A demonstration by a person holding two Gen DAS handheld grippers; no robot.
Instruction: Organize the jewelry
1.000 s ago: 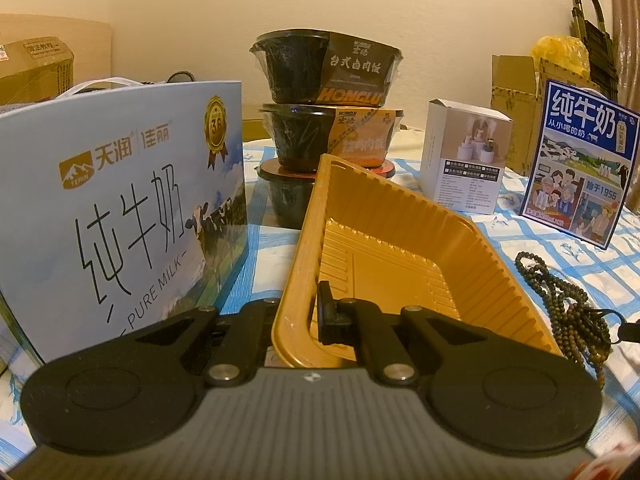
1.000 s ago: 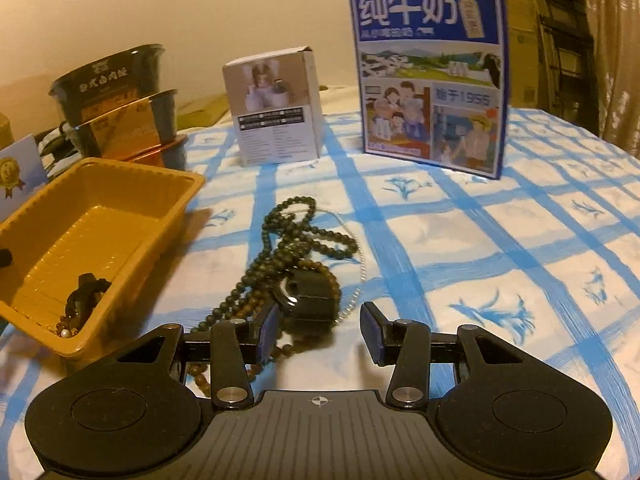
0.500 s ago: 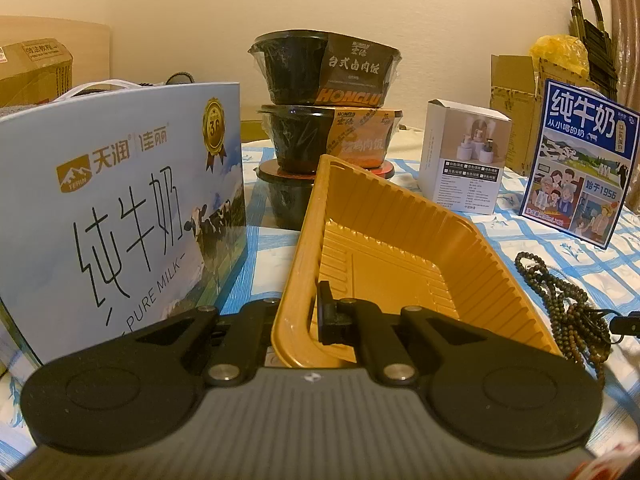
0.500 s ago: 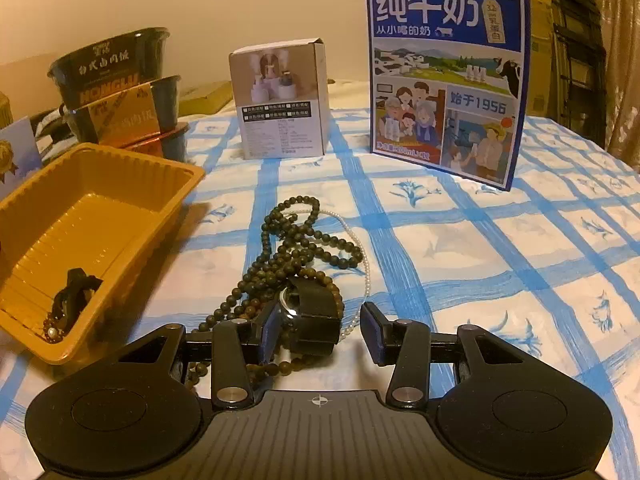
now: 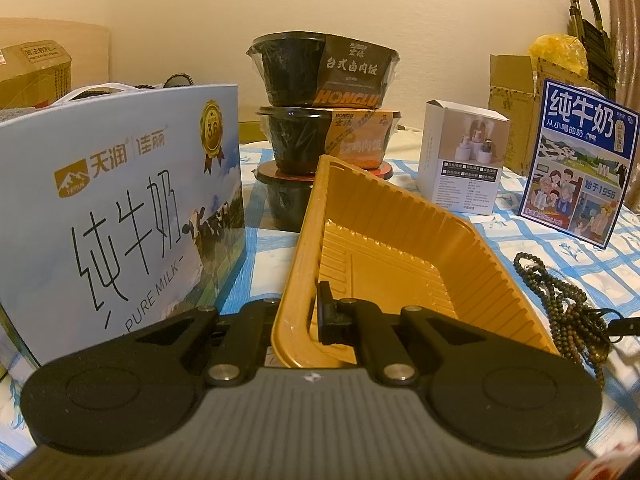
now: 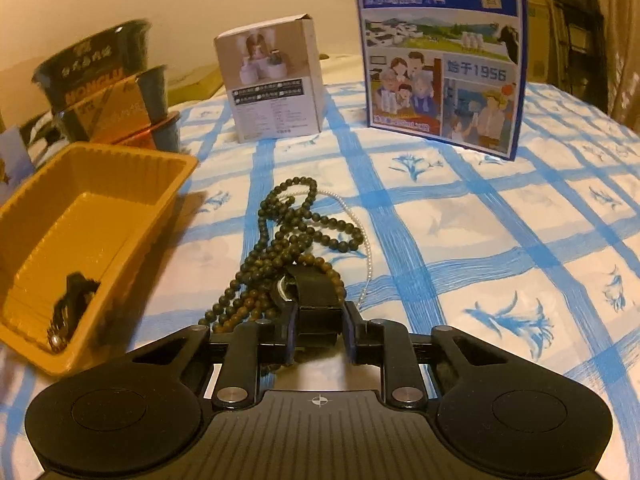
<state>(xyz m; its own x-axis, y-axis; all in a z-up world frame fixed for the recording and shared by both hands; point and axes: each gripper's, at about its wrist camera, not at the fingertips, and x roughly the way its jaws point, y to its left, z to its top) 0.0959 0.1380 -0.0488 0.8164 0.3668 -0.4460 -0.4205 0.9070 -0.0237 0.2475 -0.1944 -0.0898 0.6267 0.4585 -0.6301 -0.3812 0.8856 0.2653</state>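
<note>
left gripper (image 5: pixel 312 316): jaws clamped on tray (image 5: pixel 400 264) wall | right gripper (image 6: pixel 320 332): jaws just closing onto black strap (image 6: pixel 314 288) among beads (image 6: pixel 288 236)

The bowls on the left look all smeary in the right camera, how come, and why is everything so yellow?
Right wrist view: the stacked bowls and the tray edge are smeared by motion blur, while the blue milk carton stays fairly sharp. Left wrist view: the bowls are crisp, with glare on their wrap. Both views: warm dim light tints everything yellow, and the fisheye bends the edges.
</note>
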